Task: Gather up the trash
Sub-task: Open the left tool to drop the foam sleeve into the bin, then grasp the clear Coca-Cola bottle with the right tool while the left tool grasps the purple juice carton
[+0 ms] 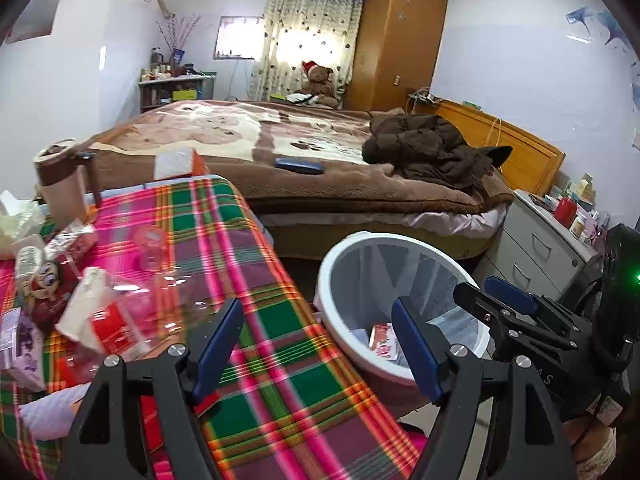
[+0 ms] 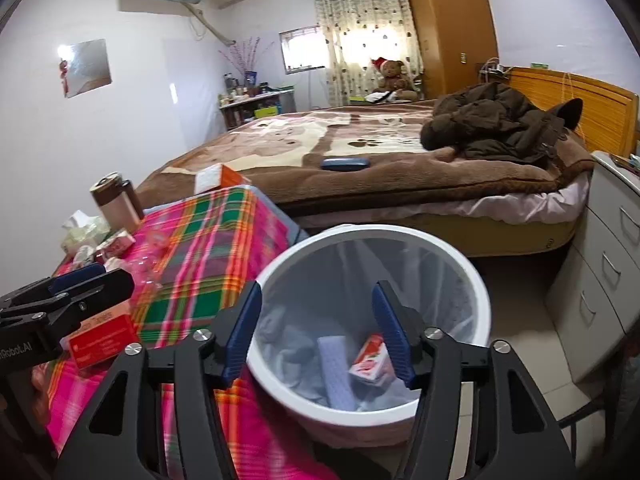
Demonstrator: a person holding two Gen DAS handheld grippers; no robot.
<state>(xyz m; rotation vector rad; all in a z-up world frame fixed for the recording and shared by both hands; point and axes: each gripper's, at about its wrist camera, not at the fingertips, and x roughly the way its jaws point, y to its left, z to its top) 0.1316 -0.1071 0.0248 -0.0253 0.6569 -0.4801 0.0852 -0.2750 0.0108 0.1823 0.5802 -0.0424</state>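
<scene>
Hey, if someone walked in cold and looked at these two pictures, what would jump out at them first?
Probably the bright pink and green plaid cloth on the table, littered at its left end with wrappers and a red box. Next, the white bin beside the table, with a small red and white carton already inside. Behind them, a big bed carries a heaped brown coat.

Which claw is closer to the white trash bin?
Right. The right claw hangs open over the white trash bin, above the little carton inside. The left claw is open over the plaid cloth beside the bin.
</scene>
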